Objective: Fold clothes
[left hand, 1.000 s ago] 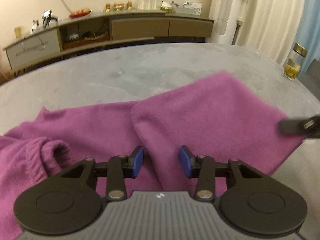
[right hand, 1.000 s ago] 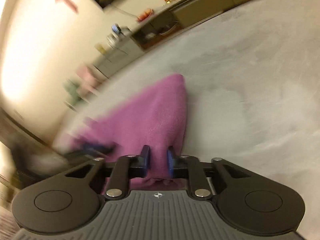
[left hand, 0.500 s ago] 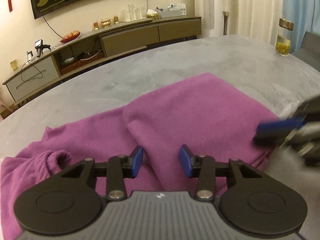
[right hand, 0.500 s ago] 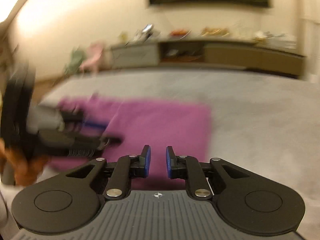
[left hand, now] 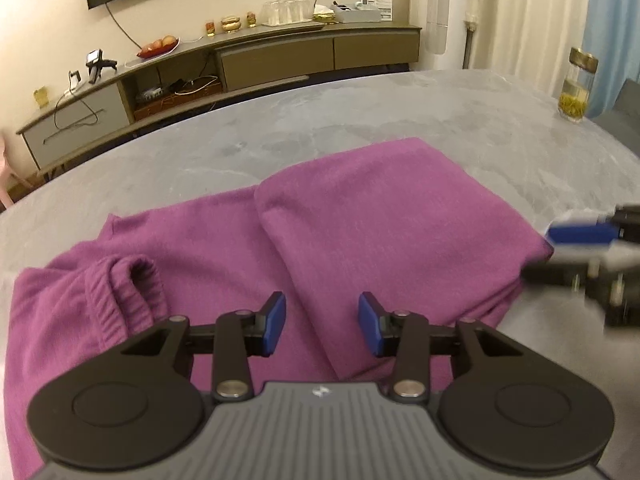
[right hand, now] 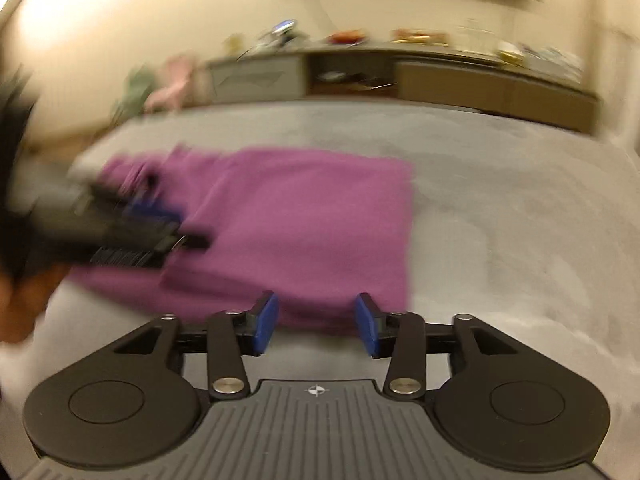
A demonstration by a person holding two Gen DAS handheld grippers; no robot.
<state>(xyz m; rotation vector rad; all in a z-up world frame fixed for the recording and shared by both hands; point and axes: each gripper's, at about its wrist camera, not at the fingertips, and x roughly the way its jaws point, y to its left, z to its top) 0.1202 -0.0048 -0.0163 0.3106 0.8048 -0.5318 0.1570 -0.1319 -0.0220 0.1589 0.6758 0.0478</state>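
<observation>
My right tongs (right hand: 316,326) are letting go: a sec ago they were clenched on the purple garment (left hand: 360,232), now the jaws are opening w/ nothing pinched, cloth edge just past the tips at 12 o'clock. The garment lies folded on the grey table (left hand: 360,120), flap laid flat vs. lifted before. My left tongs (left hand: 322,322) hang released over the fold, gap unchanged, cloth under them, not gripped. Waistband bunch (left hand: 120,280) sits at 9 o'clock. Right view is blurred; my left tongs show there at 9 o'clock.
</observation>
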